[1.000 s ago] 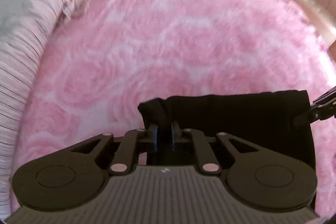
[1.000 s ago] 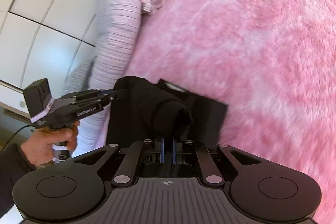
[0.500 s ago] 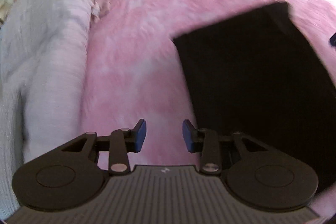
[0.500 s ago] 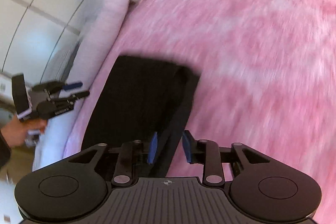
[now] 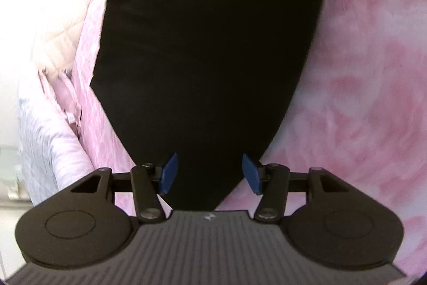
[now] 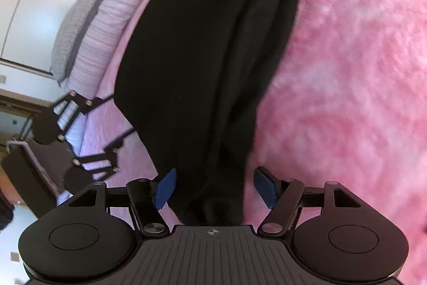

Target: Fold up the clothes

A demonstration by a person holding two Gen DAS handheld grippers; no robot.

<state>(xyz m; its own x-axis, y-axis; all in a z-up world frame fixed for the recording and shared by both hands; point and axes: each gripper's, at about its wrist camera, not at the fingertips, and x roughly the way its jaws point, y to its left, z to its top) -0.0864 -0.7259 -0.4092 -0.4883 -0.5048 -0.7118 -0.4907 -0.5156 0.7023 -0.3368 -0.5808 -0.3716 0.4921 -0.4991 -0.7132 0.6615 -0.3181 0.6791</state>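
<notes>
A black garment [image 5: 208, 50] lies folded flat on the pink fluffy blanket [image 5: 368, 98]. My left gripper [image 5: 209, 174] is open and empty, with its blue pads either side of the garment's near corner. My right gripper [image 6: 214, 187] is open too, its pads astride a bunched, rolled end of the same black garment [image 6: 213, 44]. In the right wrist view the left gripper [image 6: 122, 115] shows at the left, open, its fingertips at the garment's left edge.
A striped lilac and grey duvet [image 6: 106, 7] runs along the bed's left edge, and also shows in the left wrist view [image 5: 45, 140]. White wardrobe doors [image 6: 34, 4] stand beyond it. Pink blanket [image 6: 360, 71] spreads wide to the right.
Both grippers let go of the black garment and opened. It now lies flat on the blanket, and both grippers have swung round to its near end.
</notes>
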